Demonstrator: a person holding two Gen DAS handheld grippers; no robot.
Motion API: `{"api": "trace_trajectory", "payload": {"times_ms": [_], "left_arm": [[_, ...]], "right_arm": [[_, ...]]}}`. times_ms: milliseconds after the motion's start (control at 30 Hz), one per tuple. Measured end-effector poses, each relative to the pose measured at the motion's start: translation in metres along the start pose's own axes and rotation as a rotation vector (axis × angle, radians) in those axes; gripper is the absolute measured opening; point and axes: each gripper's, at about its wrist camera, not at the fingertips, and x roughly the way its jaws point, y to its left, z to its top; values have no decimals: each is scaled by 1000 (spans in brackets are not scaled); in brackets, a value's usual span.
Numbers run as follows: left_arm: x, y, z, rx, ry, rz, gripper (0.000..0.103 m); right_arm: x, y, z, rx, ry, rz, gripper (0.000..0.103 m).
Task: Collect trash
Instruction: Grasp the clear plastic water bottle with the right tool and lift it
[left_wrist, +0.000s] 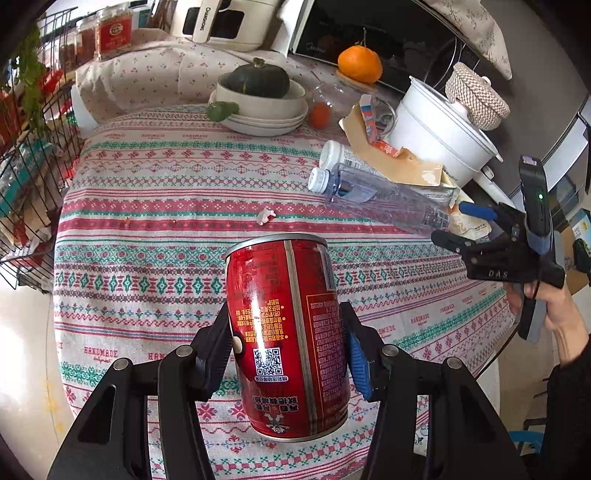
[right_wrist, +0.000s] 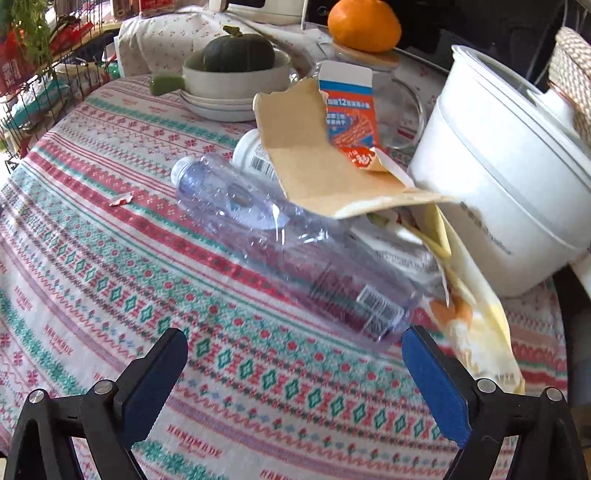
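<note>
My left gripper (left_wrist: 286, 332) is shut on a red drink can (left_wrist: 286, 332), held above the patterned tablecloth (left_wrist: 155, 258). A clear plastic bottle (right_wrist: 288, 251) lies on its side on the cloth, under torn cardboard (right_wrist: 317, 166) and an orange-and-blue carton (right_wrist: 351, 118). A white bottle (right_wrist: 255, 155) and a yellow wrapper (right_wrist: 476, 325) lie in the same pile. My right gripper (right_wrist: 295, 354) is open and empty, just short of the clear bottle's base. It also shows at the right of the left wrist view (left_wrist: 465, 221). A small red-and-white scrap (left_wrist: 266, 215) lies on the cloth.
A white pot (right_wrist: 506, 184) stands right behind the pile. A bowl with a dark green squash (right_wrist: 236, 62) sits on stacked plates at the back. An orange (right_wrist: 364, 24) rests on a glass jar. A wire rack (left_wrist: 33, 184) stands left of the table.
</note>
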Motion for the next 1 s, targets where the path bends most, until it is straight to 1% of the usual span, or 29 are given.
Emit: {"api": "trace_trajectory", "payload": {"times_ms": [100,200,267,400,467,600,700,767,800,833,867,933,1000], "left_arm": [[1,13,1,-23,7,2,57],[3,22,1,-45,19,-5,57],[4,25,1,-48,22,-1,57],[7,27,3,-43,24,16,57],[9,28,4,-46,25,22,57],[11,26,3,-44,31,25,57],[11,25,2,-40,36,19,57],[9,25,1,-40,33,15,57],[8,25,1,-40,30,12,57],[6,25,1,-41,27,10,57],[5,26,0,-43,26,7,57],[3,30,-1,-54,26,-2,57],[0,33,-2,-71,28,-19,57]], "right_arm": [[21,-1,18,-51,18,25,95],[43,6,29,-116,66,39,92],[56,8,36,-145,92,32,91],[74,15,48,-191,112,-12,92],[82,20,51,-227,137,-48,92],[97,33,50,-335,198,-149,91],[108,47,47,-410,248,-231,88],[109,55,42,-451,266,-267,86],[107,58,40,-460,268,-283,79],[103,59,40,-460,271,-305,68],[98,58,40,-434,288,-290,69],[87,57,39,-357,335,-195,69],[77,60,32,-341,392,-138,69]]}}
